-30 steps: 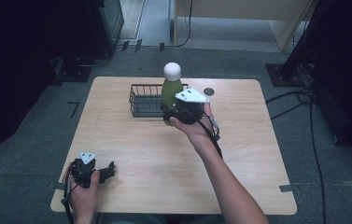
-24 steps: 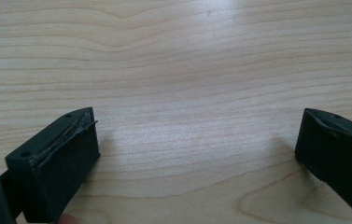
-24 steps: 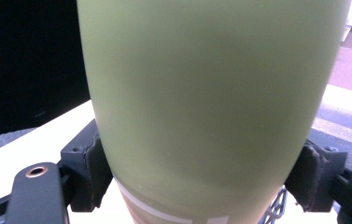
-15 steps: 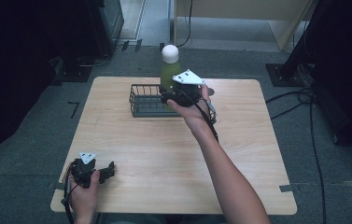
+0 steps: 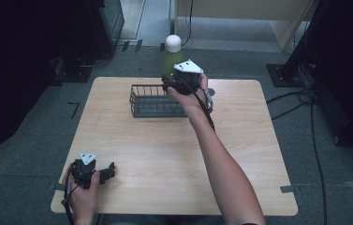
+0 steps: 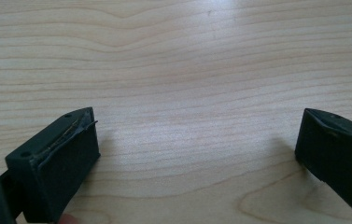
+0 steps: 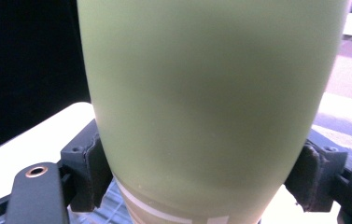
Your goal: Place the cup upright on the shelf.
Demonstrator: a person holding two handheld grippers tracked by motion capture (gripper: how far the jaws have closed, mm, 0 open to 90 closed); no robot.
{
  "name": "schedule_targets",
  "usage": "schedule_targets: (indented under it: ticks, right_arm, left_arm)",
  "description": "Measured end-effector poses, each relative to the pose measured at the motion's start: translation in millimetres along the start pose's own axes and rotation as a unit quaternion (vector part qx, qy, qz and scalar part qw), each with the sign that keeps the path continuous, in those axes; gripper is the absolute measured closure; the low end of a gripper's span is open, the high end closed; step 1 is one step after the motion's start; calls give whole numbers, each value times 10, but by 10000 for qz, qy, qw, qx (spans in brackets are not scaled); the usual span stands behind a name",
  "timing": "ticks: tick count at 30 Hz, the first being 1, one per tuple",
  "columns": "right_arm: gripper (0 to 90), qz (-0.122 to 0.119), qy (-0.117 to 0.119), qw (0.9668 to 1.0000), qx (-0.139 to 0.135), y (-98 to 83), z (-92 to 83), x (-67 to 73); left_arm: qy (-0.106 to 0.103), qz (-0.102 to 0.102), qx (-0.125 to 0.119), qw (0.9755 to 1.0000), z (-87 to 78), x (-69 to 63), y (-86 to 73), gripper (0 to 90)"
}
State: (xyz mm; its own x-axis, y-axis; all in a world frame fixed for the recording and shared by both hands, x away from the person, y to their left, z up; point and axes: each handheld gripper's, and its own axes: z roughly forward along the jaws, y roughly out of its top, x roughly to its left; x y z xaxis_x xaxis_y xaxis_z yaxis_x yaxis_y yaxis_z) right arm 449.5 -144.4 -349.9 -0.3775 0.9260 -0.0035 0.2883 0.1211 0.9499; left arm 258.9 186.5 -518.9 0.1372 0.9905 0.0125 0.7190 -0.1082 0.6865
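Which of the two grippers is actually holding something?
The right gripper, up at the wire basket: its jaws clamp a green bottle. The left gripper, near the table's front edge, has open jaws with nothing between them.

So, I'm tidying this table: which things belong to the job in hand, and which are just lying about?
In the job:
- green bottle, upright in the right tongs
- wire basket

Lying about:
- small round thing behind the hand
- left tongs, open, idle on the table
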Motion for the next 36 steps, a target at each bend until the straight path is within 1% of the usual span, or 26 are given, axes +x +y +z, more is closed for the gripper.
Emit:
schedule_targets:
  ticks: [5,9,11,12,13,16,20,24,25,31,36]
  right_arm:
    - [206,52,-208,9998,21,-80,119,-73]
    - [206,59,-298,9995,16,-137,191,-112]
    - [206,156,-261,9995,41,-172,226,-125]
    - [206,156,-261,9995,41,-172,226,-125]
    - [207,189,-216,9995,92,-214,265,-126]
    - [206,153,-224,9995,150,-271,310,-120]
    - [206,235,-133,9993,246,-356,369,-117]
    - [206,221,-114,9991,347,-426,414,-102]
    - [206,227,-118,9993,290,-440,418,-100]
    - [206,260,-74,9992,287,-445,420,-116]
    - [203,344,-21,9989,304,-444,419,-142]
  left_arm:
    - [-1,5,2,10000,0,1,0,0]
    - [-2,4,-1,10000,0,0,0,0]
    - [-1,6,2,10000,0,1,0,0]
    - [-1,6,2,10000,0,1,0,0]
    - [0,8,2,10000,0,1,0,0]
    - [0,2,1,10000,0,0,0,0]
    - [0,-3,4,10000,-1,0,0,0]
    - [-1,-1,2,10000,0,0,0,0]
    - [-2,3,1,10000,0,0,0,0]
    - [-1,2,3,10000,0,0,0,0]
    - [0,3,2,10000,0,0,0,0]
